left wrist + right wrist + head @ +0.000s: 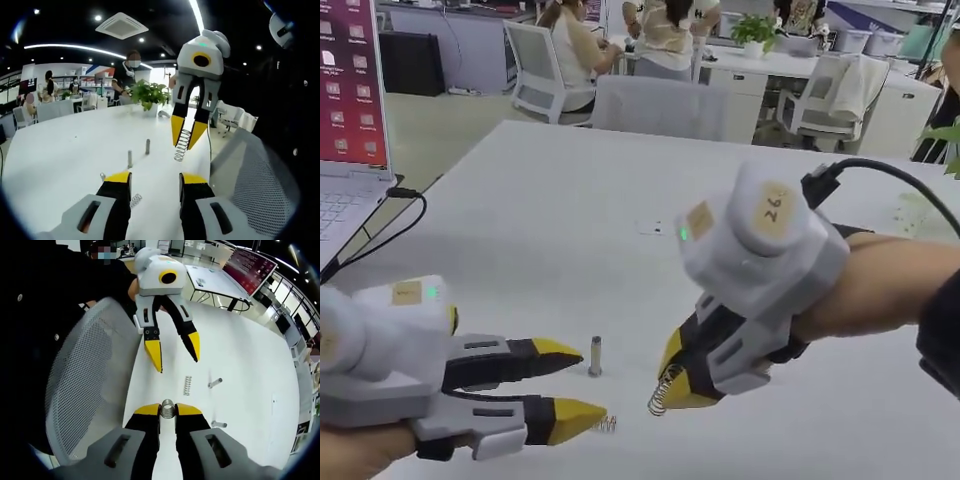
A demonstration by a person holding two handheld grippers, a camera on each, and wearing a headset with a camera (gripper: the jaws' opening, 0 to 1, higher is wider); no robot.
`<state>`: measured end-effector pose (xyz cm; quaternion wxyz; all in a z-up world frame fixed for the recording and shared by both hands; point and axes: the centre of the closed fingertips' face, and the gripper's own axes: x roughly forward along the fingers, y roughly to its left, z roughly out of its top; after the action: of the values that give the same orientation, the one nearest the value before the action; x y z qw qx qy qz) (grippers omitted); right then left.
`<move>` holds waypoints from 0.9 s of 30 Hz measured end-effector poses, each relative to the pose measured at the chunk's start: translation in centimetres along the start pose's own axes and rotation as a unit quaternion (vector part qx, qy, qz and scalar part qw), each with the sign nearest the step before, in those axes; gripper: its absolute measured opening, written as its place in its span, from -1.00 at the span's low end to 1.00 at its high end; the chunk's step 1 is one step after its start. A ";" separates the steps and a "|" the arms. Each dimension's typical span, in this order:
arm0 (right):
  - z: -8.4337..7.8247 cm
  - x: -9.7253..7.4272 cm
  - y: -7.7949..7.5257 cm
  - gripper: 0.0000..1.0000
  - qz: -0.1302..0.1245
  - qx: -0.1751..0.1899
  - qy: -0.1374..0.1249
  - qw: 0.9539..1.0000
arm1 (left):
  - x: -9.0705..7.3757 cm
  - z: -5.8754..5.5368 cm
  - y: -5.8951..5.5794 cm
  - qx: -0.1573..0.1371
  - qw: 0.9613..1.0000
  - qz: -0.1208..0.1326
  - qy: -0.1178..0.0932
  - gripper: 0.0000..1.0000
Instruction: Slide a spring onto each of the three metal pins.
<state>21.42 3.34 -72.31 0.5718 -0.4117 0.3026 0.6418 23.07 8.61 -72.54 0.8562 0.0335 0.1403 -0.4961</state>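
While the right gripper (168,412) pinches a coiled steel-wire spring (661,393), the left gripper (155,179) stands spread beside a second small spring (606,424) and a short upright metal pin (595,356) on the smooth white table (570,220).

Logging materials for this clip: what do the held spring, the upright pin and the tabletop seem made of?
Spring in the right gripper: thin bare metal wire, silvery coils. Pin: likely steel, a dull grey cylinder. Tabletop: smooth matte white, perhaps laminate; the look leaves it open.
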 end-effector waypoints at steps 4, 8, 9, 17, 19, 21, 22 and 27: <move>-0.4 -0.1 -0.3 -0.84 -0.003 0.003 0.003 1.000 | -0.5 -0.4 0.5 -0.002 1.000 0.010 0.002 -0.34; -1.1 -0.5 -0.7 -0.84 -0.008 0.009 0.008 1.000 | -0.9 -0.9 1.0 -0.008 1.000 0.021 0.002 -0.30; -1.4 -0.7 -0.9 -0.84 -0.010 0.013 0.011 1.000 | -1.0 -1.1 1.1 -0.009 1.000 0.023 0.003 -0.30; -3.5 -2.2 -2.7 -0.84 -0.028 0.034 0.029 0.999 | -1.4 -1.9 1.4 -0.018 0.999 0.035 0.004 -0.25; -4.0 -2.7 -3.2 -0.83 -0.034 0.039 0.033 0.998 | -1.4 -1.9 1.4 -0.018 0.999 0.036 0.002 -0.25; -4.3 -3.1 -3.8 -0.83 -0.038 0.043 0.035 0.998 | -1.3 -1.9 1.4 -0.019 0.999 0.035 0.002 -0.25; -4.5 -3.3 -4.1 -0.83 -0.041 0.045 0.036 0.997 | -1.2 -1.9 1.4 -0.018 0.999 0.035 0.002 -0.25; -5.1 -3.6 -5.1 -0.83 -0.049 0.051 0.044 0.997 | -1.0 -1.9 1.3 -0.020 0.999 0.033 0.002 -0.25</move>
<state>27.43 -1.94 -71.14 0.6086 -0.4243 0.3391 0.5784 23.33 10.52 -74.23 0.8722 0.0221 0.1509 -0.4648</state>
